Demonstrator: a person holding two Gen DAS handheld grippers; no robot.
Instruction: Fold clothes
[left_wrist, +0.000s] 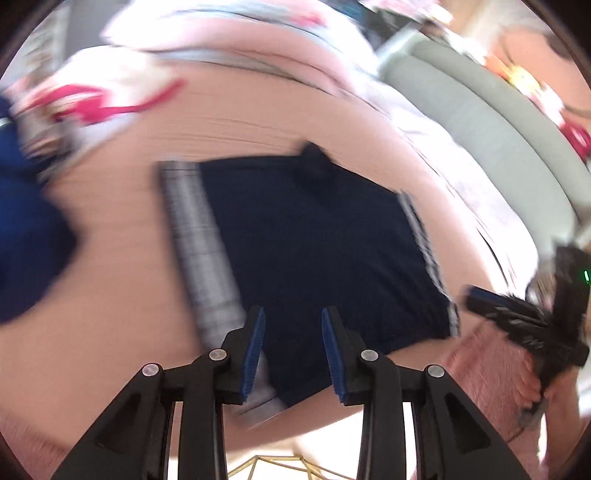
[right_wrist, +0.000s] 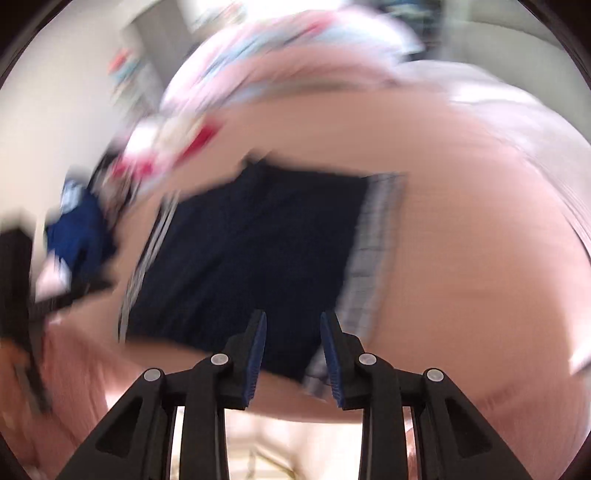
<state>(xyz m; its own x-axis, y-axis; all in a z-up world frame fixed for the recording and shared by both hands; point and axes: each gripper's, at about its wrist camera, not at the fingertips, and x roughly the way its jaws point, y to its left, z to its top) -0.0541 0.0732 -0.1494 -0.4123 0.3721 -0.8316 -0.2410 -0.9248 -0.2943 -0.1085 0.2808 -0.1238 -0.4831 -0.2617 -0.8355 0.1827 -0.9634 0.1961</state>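
You're hovering both grippers over the near edge of the navy garment, which is lying flat on the pink bed, already folded into a rough rectangle.

Left wrist view: the garment is sitting at 12 o'clock from your left gripper, its near edge passing just under the tips. Its long axis is running approx 6 to 12, w/ the grey checked band along the 10 o'clock side and a thin striped trim down the 2 o'clock side. Your right gripper is showing at 3 o'clock, just off the garment's near right corner.

Right wrist view: things look mirrored, since the band is now lying at 1 o'clock of the right gripper and the navy body at 11–12. Heavy blur, so exact edges are hard to call.

Both are about equally near, each at its own near corner.

Grippers: both are standing partly open, a clear gap btwn the blue pads, nothing caught in either. They're released, not grasping; cloth is only showing through the gap below.

A blue pile is sitting at 9 o'clock, apart from the garment, and printed bedding is bunching at 11.

Judgement: next fold prob. needs you pinching both near corners and carrying them toward 12.
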